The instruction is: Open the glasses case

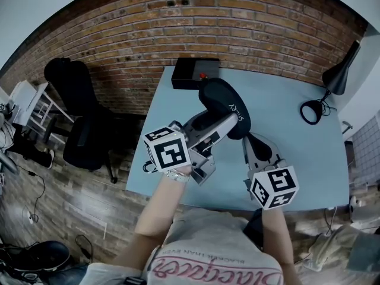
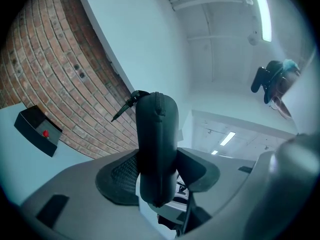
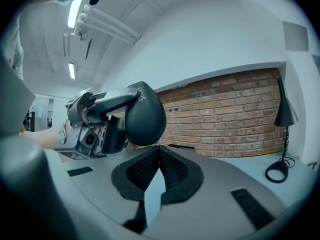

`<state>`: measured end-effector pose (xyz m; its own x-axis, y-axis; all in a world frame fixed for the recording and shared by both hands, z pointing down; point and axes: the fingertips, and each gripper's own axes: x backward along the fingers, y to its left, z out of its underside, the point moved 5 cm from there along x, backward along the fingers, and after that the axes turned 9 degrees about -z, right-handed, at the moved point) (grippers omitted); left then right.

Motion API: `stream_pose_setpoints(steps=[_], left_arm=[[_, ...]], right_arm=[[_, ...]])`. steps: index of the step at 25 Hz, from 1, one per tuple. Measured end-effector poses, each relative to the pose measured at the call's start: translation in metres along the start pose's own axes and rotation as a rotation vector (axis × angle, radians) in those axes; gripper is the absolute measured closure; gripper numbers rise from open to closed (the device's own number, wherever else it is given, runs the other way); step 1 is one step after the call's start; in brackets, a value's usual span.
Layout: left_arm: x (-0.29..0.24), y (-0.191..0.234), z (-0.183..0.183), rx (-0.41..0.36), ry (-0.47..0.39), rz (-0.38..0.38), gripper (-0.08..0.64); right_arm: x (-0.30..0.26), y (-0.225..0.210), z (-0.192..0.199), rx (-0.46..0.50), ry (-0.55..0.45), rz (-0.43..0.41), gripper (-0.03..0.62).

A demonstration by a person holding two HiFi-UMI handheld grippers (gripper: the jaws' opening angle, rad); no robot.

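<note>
Raised glasses case (image 1: 228,108), zipped shut
Left gripper (image 1: 218,127) clamped it; right gripper (image 1: 250,140), closed at its 5 o'clock, should draw the zip (image 2: 158,106) steadily.

Pale-blue table (image 1: 309,159) bears a black box (image 1: 195,73) and a desk lamp (image 1: 339,76).

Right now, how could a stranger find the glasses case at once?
Look at the pale blue table before the brick wall. Over it, the left gripper clamps the glasses case: a dark rounded zip pouch, unlike the flat square black box behind it.
</note>
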<state>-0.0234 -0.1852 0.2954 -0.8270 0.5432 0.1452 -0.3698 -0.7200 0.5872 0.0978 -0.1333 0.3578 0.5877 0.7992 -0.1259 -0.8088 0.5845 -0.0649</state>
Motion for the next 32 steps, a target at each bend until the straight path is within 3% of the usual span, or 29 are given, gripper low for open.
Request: stream_pose_setpoints(steps=[4,9,13,18,20,24,29,32], left_arm=[[0.003,-0.004,0.006,-0.036,0.057,0.040,0.328],[0.007,-0.005,0.012,-0.061,0.126,0.069,0.330],[0.009,-0.004,0.009,-0.046,0.053,0.041,0.321],[0.003,-0.003,0.012,-0.017,0.022,-0.014,0.283],[0.001,0.000,0.014,0.025,0.017,-0.027,0.245],[0.000,0.006,0.012,0.154,-0.022,-0.041,0.239],[-0.003,0.012,0.018,0.245,-0.015,-0.056,0.224],[-0.003,0.009,0.016,0.205,-0.005,-0.031,0.250]], right_arm=[[0.005,-0.005,-0.002,0.049,0.010,-0.007,0.574],[0.010,-0.008,-0.003,0.193,0.051,-0.038,0.574],[0.010,-0.002,-0.007,0.277,0.062,-0.047,0.574],[0.012,0.006,-0.020,0.440,0.020,0.031,0.574],[0.013,0.012,-0.024,0.551,0.035,0.080,0.574],[0.012,0.023,-0.021,0.705,0.068,0.123,0.574],[0.009,0.027,-0.013,0.732,0.067,0.114,0.574],[0.010,0.024,-0.015,0.667,0.064,0.072,0.574]])
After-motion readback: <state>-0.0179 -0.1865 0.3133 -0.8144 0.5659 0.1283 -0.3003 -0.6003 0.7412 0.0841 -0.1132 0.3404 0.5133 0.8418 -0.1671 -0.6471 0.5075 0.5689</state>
